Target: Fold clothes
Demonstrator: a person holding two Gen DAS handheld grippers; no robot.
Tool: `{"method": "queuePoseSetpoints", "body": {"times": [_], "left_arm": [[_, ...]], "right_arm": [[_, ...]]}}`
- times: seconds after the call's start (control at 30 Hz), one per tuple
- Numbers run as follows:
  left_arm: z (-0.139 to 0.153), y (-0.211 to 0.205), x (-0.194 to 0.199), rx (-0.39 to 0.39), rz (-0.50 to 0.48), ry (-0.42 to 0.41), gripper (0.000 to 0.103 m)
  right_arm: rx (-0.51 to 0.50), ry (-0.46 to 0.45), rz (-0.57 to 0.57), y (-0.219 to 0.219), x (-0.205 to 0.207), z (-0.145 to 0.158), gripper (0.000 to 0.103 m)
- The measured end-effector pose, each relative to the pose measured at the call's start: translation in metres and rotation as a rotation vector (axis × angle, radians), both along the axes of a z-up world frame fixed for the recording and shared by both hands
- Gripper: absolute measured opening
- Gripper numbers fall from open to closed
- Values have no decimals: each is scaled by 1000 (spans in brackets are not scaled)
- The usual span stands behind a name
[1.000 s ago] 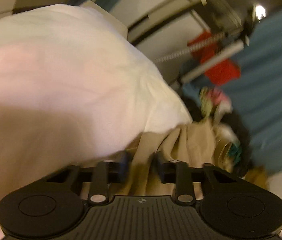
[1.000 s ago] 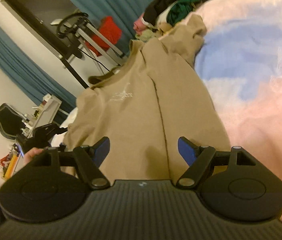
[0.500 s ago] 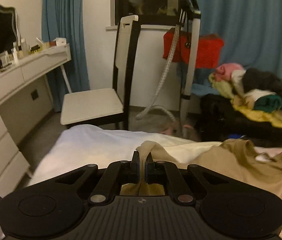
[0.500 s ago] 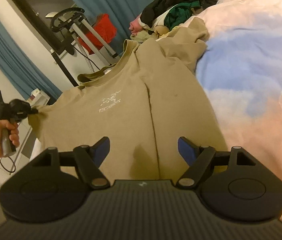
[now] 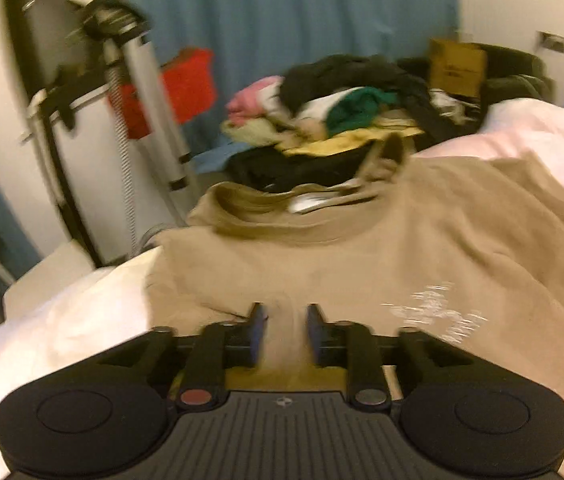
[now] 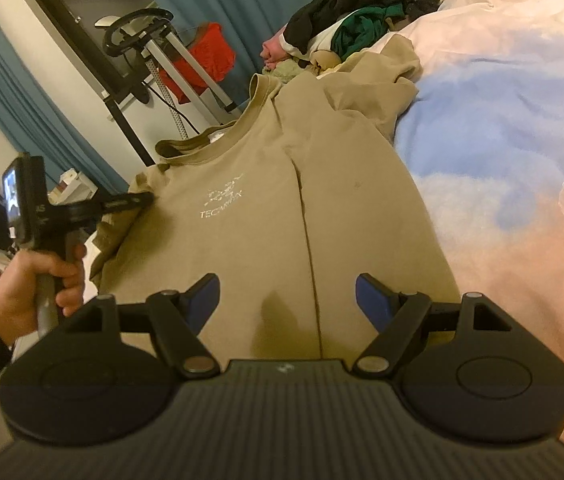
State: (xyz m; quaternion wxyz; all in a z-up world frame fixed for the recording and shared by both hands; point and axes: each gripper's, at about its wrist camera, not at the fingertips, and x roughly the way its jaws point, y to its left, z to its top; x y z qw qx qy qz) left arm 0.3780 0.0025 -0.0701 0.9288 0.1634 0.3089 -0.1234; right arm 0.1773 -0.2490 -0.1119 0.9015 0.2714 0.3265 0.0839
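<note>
The tan shirt (image 6: 266, 216) lies lengthwise, collar away; left gripper (image 5: 282, 322), fingers just parted over its sleeve edge, holds nothing; right gripper (image 6: 286, 300) gapes empty at the hem

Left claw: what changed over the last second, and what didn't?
The left claw held a fold of the tan T-shirt pinched half a second ago; its jaws have just been opening and the cloth lies loose between them. The sleeve it carried now lies at the shirt's side. The right claw stayed wide open over the hem; the clothes pile is unchanged.
</note>
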Motion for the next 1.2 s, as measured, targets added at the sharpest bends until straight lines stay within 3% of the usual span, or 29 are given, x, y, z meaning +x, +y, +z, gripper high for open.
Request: {"method": "queuePoseSetpoints", "body": {"times": [0.03, 0.07, 0.17, 0.33, 0.4, 0.53, 0.63, 0.7, 0.73, 0.77, 0.8, 0.87, 1.0, 1.1, 1.2], "left_arm": [[4, 3, -6, -13, -20, -2, 51], [8, 6, -11, -25, -37, -2, 55], [25, 34, -22, -78, -28, 2, 55], [42, 98, -12, -207, 136, -54, 59], [43, 108, -7, -194, 158, -49, 60], [28, 105, 5, -97, 98, 3, 60], [16, 102, 19, -60, 128, 16, 57], [15, 115, 33, -174, 200, 23, 35], [15, 126, 38, -244, 246, 39, 9], [15, 137, 44, -315, 292, 56, 2], [16, 147, 48, -373, 331, 65, 2], [23, 166, 47, -417, 376, 38, 1], [40, 225, 45, -505, 589, 4, 1], [43, 264, 43, -463, 784, -21, 3], [33, 301, 34, -520, 889, 18, 9]], "right_arm": [[4, -1, -2, -1, 0, 0, 77], [9, -1, -4, -2, 0, 0, 77], [28, 5, 6, -2, -1, -1, 78], [23, 15, 42, 7, -4, -4, 77], [23, 19, 44, 7, -4, -5, 77], [25, 29, 36, 4, -3, -8, 77], [38, 41, 33, 2, -1, -11, 77], [38, 46, 34, 2, -1, -13, 77], [37, 48, 35, 3, -1, -14, 77], [37, 48, 43, 4, 0, -15, 77], [33, 50, 47, 5, 0, -16, 77], [21, 50, 51, 8, 0, -16, 77], [4, 42, 65, 13, -1, -14, 77], [-17, 38, 68, 18, -2, -13, 77], [-35, 36, 70, 21, -2, -12, 78]]}}
